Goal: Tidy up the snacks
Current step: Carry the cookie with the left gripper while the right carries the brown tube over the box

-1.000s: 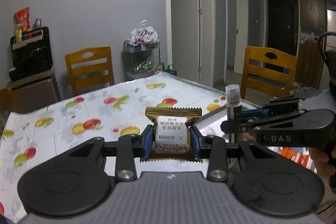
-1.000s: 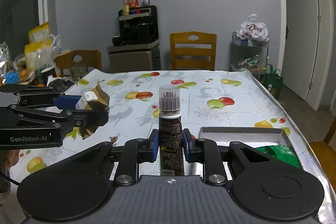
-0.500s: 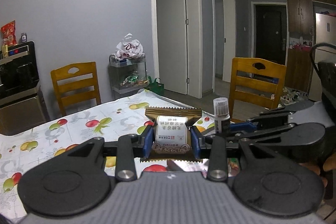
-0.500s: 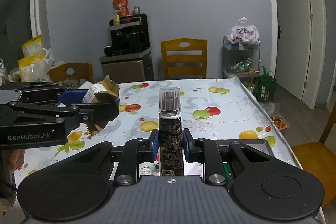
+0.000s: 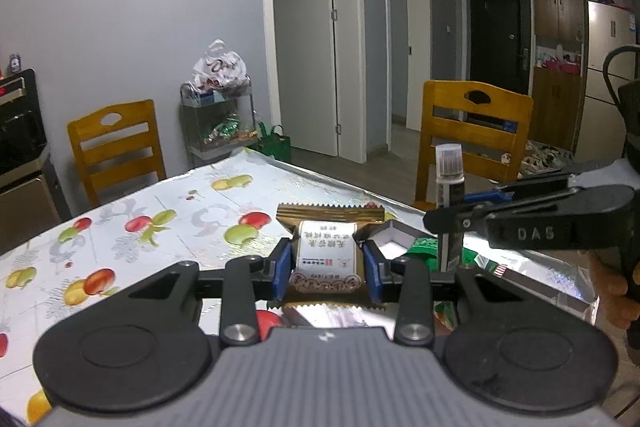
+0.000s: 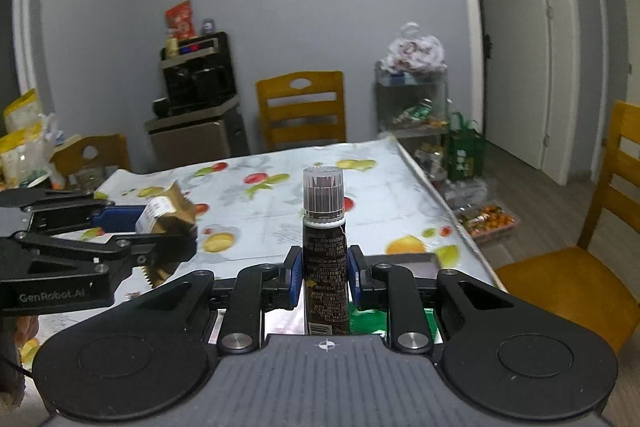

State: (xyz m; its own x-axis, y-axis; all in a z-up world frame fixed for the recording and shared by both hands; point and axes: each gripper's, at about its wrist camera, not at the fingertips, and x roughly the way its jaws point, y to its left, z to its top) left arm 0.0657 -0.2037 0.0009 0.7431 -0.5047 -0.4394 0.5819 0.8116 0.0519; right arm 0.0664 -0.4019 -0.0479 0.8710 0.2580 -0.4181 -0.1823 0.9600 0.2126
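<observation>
Swung both loads toward the silver tray (image 5: 390, 233) during the last second, with both views turned away from the back wall and tipped down again. Kept the left hand-held gripper (image 5: 326, 267) clamped on the gold snack packet (image 5: 326, 253), label up, held in the air just short of the tray's near corner. Kept the right hand-held gripper (image 6: 324, 275) closed around the dark bottle (image 6: 324, 263), upright with its clear cap on top, by now above the tray rather than short of it. Judged from this: carrying nearly finished, with release into the tray the likely next step, probably the bottle first. Found a green packet (image 6: 368, 323) lying flat in the tray, directly beneath the bottle. Could not tell what else lay there, nor how much bare tray floor remained, with the gripper bodies blocking most of it. Saw only fruit-print worktop (image 5: 160, 219) to the left of the tray, with no further snacks showing on that side.
</observation>
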